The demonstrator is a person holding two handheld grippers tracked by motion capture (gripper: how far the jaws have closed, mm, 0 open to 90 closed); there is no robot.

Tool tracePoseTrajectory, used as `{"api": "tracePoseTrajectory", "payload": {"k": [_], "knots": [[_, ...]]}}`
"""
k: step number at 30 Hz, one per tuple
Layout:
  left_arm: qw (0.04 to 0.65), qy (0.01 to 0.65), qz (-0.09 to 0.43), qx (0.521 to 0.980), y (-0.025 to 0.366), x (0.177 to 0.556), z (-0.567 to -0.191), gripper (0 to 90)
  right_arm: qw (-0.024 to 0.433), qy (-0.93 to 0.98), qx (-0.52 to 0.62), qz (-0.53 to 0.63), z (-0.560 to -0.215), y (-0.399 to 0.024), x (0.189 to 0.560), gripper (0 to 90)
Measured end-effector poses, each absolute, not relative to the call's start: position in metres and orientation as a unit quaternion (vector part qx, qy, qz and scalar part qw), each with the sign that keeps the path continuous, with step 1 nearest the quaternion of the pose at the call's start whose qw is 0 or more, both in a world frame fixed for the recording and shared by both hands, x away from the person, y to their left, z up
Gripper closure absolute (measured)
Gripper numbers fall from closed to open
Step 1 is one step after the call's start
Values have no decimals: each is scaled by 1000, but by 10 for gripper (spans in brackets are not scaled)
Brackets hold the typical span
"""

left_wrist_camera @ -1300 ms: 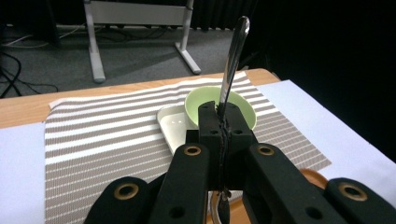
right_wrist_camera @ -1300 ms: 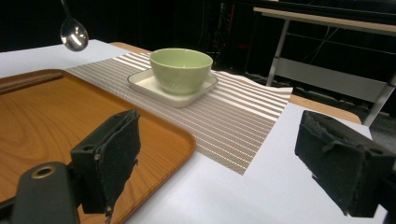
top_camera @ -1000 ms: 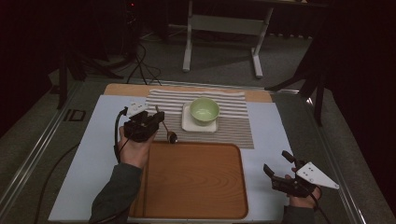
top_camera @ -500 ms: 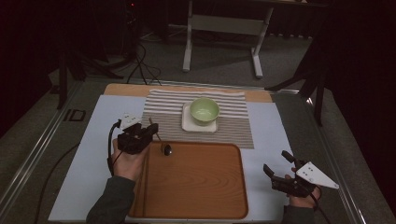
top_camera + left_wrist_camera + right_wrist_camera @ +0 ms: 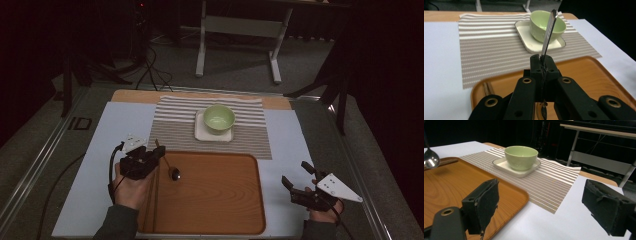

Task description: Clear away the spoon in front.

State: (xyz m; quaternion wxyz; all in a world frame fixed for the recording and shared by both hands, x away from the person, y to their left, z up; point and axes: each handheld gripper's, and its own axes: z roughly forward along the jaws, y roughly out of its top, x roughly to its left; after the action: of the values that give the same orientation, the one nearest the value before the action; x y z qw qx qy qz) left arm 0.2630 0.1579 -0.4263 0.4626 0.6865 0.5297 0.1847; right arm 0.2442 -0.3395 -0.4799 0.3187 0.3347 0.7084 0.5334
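Observation:
My left gripper is shut on a metal spoon at the far left corner of the wooden tray. In the left gripper view the spoon's handle rises from the closed gripper and its bowl hangs below. The spoon's bowl hovers just above the tray. My right gripper rests on the white table to the right of the tray, open, with nothing between its pads.
A green bowl sits on a white square plate on a striped mat beyond the tray. A pair of brown chopsticks lies along the tray's left side. A pale blue sheet covers the table.
My left hand has come back toward the person and a little left, carrying the spoon from the mat's near edge to over the tray's corner. The right hand has stayed put.

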Motion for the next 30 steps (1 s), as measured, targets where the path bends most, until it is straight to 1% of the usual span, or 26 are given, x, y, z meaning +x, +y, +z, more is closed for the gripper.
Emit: {"api": "tracePoseTrajectory", "payload": {"k": [15, 17, 20, 22, 23, 24, 25, 26, 27, 30], "knots": [[441, 550, 144, 695, 161, 244, -440, 894, 318, 709, 334, 533, -480, -339, 245, 136], [423, 550, 144, 705, 160, 247, -442, 894, 318, 709, 334, 533, -480, -338, 245, 136], [422, 554, 141, 704, 160, 253, -444, 891, 318, 710, 333, 532, -480, -338, 245, 136], [419, 556, 141, 704, 160, 260, -447, 887, 318, 710, 333, 532, -480, -338, 245, 136], [414, 557, 143, 705, 160, 269, -451, 876, 318, 711, 332, 532, -480, -337, 245, 136], [414, 557, 143, 705, 160, 269, -451, 874, 318, 711, 332, 532, -480, -337, 245, 136], [410, 560, 133, 708, 161, 281, -457, 868, 317, 711, 333, 532, -480, -337, 245, 136], [410, 560, 133, 708, 161, 281, -457, 860, 317, 711, 332, 532, -480, -337, 245, 136], [402, 561, 120, 713, 161, 293, -467, 854, 318, 711, 332, 532, -480, -337, 245, 136], [393, 567, 107, 716, 160, 301, -477, 837, 318, 712, 334, 530, -480, -337, 245, 136]]}}
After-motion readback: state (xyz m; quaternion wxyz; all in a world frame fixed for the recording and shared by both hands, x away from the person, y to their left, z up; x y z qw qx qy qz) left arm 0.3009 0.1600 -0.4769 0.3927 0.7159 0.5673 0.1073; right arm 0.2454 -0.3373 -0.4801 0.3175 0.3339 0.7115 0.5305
